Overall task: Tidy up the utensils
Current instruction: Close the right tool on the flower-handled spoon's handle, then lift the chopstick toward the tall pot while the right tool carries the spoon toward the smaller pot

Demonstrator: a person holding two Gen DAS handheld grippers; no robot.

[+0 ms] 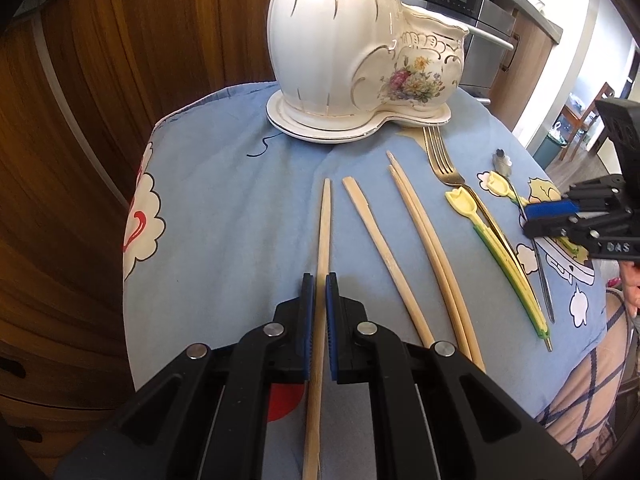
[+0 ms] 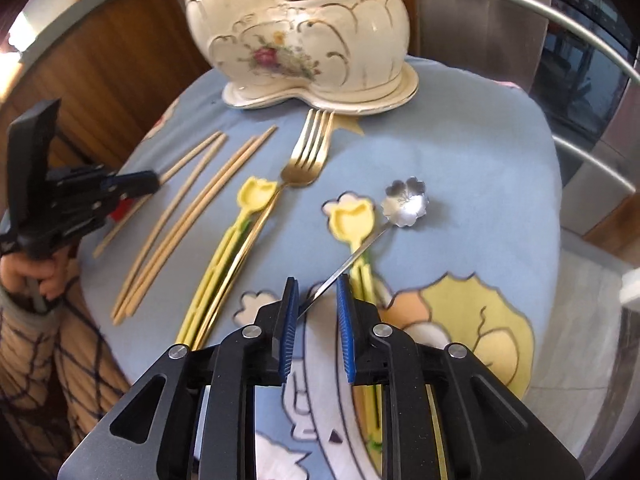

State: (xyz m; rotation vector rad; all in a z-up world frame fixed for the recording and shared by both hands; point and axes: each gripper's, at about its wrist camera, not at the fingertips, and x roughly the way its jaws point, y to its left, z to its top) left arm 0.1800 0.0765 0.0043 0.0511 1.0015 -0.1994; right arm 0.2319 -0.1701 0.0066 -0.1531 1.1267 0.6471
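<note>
My left gripper (image 1: 319,280) is shut on the leftmost wooden chopstick (image 1: 325,216), which lies on the blue cloth. More chopsticks (image 1: 416,232) lie to its right, then a gold fork (image 1: 444,160) and two yellow tulip spoons (image 1: 480,224). My right gripper (image 2: 318,284) is open, its jaws either side of the thin handle of a silver flower-shaped spoon (image 2: 406,204); the handle rests against the left pad. The white ceramic utensil holder (image 1: 352,40) with gold trim stands at the back, also in the right wrist view (image 2: 304,32).
The round table is covered by a blue cartoon cloth (image 2: 460,152). Wooden cabinets (image 1: 100,100) stand to the left, a steel oven (image 2: 520,40) behind. The left gripper shows at the left in the right wrist view (image 2: 132,184).
</note>
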